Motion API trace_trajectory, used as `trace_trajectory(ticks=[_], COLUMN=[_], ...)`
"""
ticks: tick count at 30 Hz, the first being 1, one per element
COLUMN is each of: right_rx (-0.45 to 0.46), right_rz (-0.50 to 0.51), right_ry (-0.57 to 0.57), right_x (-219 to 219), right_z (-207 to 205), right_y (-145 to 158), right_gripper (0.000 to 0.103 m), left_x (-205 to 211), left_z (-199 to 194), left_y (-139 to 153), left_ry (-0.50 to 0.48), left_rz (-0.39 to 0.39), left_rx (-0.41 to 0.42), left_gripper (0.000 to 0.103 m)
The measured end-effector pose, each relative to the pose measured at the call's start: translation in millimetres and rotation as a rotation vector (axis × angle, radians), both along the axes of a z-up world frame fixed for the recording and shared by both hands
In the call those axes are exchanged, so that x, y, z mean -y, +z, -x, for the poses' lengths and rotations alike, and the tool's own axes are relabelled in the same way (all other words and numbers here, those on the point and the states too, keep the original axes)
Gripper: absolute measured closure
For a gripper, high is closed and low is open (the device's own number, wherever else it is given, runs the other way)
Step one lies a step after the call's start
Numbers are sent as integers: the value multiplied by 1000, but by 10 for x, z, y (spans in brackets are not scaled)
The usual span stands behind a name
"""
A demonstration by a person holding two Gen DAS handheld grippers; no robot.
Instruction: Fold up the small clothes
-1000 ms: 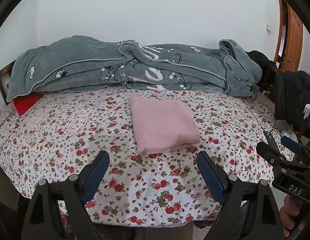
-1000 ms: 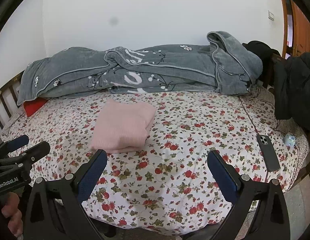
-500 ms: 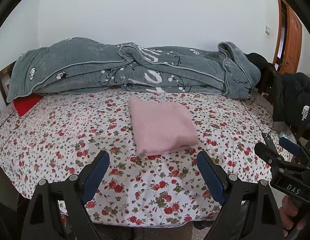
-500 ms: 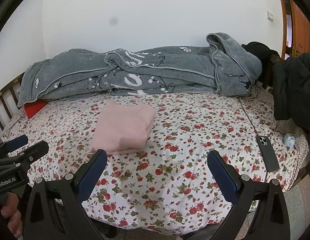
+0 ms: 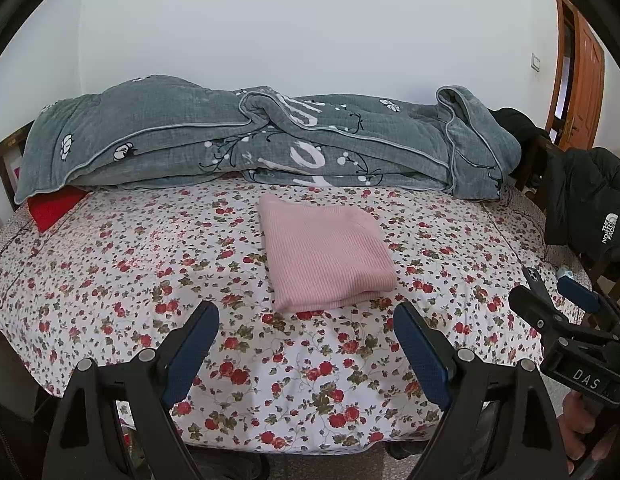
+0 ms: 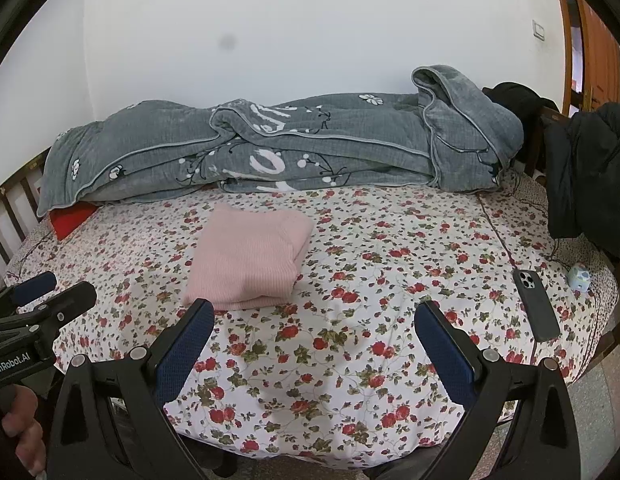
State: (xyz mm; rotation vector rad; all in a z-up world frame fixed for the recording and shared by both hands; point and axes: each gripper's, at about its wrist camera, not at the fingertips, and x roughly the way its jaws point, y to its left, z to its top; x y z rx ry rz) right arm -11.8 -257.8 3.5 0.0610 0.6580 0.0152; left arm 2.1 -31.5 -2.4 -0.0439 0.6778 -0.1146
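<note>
A pink knit garment (image 5: 324,254) lies folded into a neat rectangle on the floral bedsheet (image 5: 149,272), near the middle of the bed. It also shows in the right wrist view (image 6: 249,258). My left gripper (image 5: 305,322) is open and empty, held back from the bed's front edge, short of the garment. My right gripper (image 6: 314,322) is open and empty, to the right of the garment and also back from it. Each gripper shows in the other's view, the right one (image 5: 566,308) at the right edge and the left one (image 6: 49,292) at the left edge.
A rumpled grey quilt (image 5: 249,144) lies along the wall side of the bed. A red cloth (image 5: 53,206) peeks out under its left end. A black phone (image 6: 536,304) and a small pale ball (image 6: 580,276) lie at the bed's right edge. A black jacket (image 6: 590,176) hangs on the right.
Both grippers have drawn back and lifted slightly, so the bed looks a little farther away. The folded garment has not moved.
</note>
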Motion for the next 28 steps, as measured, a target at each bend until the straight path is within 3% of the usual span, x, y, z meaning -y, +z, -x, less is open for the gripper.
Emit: trace_trajectory(ticks=[28], right_rx=[16], right_rz=[4], right_ry=[6], right_x=[-101], right_z=[20], right_y=[81], right_gripper=[4], left_x=[-6], left_z=[6], left_y=[12], left_ry=[-2], left_rz=[1], left_rx=[-4], left_gripper=[14])
